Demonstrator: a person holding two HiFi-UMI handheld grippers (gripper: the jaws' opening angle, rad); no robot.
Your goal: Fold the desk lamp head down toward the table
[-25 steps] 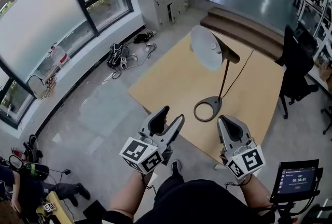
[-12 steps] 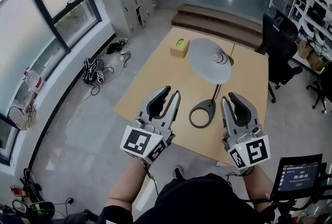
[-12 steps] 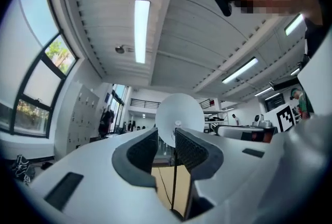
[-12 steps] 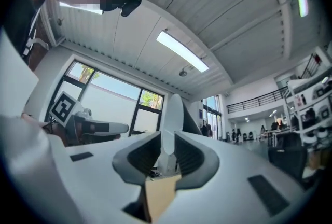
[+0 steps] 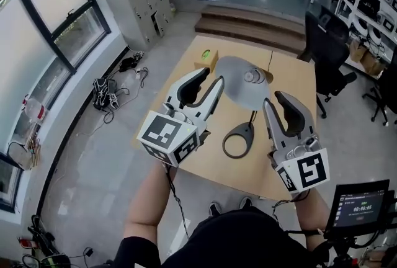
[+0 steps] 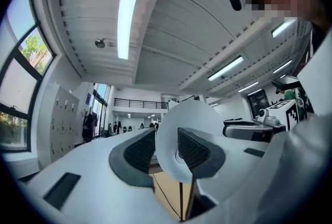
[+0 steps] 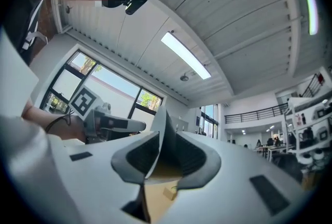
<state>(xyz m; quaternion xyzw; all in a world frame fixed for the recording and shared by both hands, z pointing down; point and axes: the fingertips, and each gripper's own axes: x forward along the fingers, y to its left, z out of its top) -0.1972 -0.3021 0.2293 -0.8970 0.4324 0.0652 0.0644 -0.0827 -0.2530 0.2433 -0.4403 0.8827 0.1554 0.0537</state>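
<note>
The left gripper [image 5: 212, 78], jaws just opening narrowly, and the right gripper [image 5: 273, 101], jaws spread, are bracketing the grey dished metal lamp shade [image 5: 239, 87], apparently to tilt it; its rim is sitting in both gaps, unpinched.

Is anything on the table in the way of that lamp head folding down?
Nothing visible does. Near the lamp head the table shows only the lamp's own ring base. A small box sits at the far edge, beside the head; the table right under the head is hidden.
</note>
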